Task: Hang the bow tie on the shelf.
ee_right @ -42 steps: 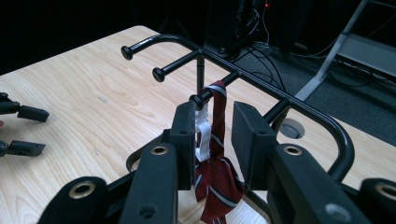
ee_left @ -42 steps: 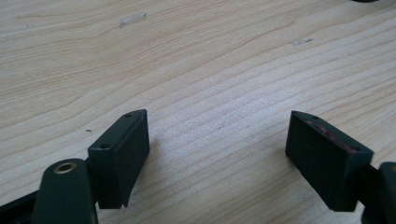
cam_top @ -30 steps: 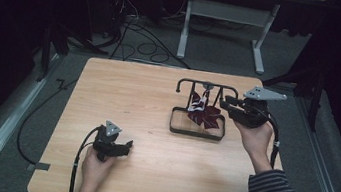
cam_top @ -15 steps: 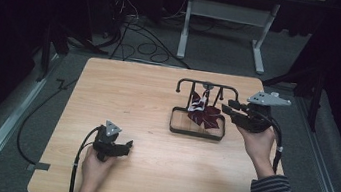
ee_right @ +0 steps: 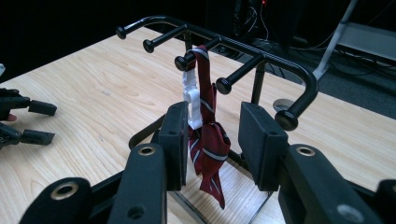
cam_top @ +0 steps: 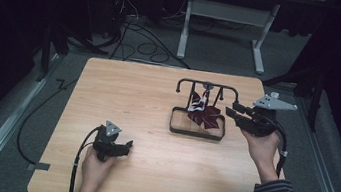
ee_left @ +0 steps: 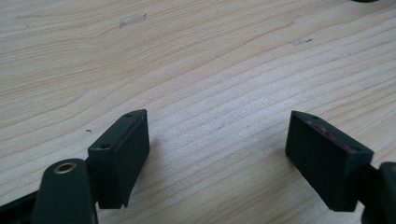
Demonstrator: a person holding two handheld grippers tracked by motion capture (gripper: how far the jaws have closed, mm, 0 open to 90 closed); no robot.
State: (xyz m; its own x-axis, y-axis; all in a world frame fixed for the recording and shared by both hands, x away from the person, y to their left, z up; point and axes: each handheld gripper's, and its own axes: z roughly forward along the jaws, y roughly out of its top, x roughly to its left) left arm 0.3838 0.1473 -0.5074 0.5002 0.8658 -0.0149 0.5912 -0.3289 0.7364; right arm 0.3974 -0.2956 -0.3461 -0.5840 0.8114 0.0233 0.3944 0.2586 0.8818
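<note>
Maroon striped tie [cam_top: 204, 115] hangs on the black rack [cam_top: 178, 125], seen from the high view, my right gripper [cam_top: 233, 110] just beside it. Left gripper view: my left gripper [ee_left: 217, 154] gapes wide over bare table [ee_left: 196, 56], holding nothing. Right gripper view: jaws partly apart, empty, tie [ee_right: 208, 140] hanging beyond them from a peg [ee_right: 183, 62].

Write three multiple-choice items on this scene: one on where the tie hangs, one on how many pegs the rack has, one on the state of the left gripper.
1. Where does the red striped tie hang?
A. From a peg of the black rack
B. Flat on the table
C. Between the left gripper's fingers

2. How many knob-ended pegs does the rack have?
A. Two
B. Five
C. Nine

3. What is the left gripper's state?
A. Shut on the tie
B. Shut on nothing
C. Open over bare wood

Answers: 1 A, its band loops over the middle peg in the right gripper view. 2 B, five knobs show there. 3 C, the left gripper view has its fingers wide apart above the tabletop.
</note>
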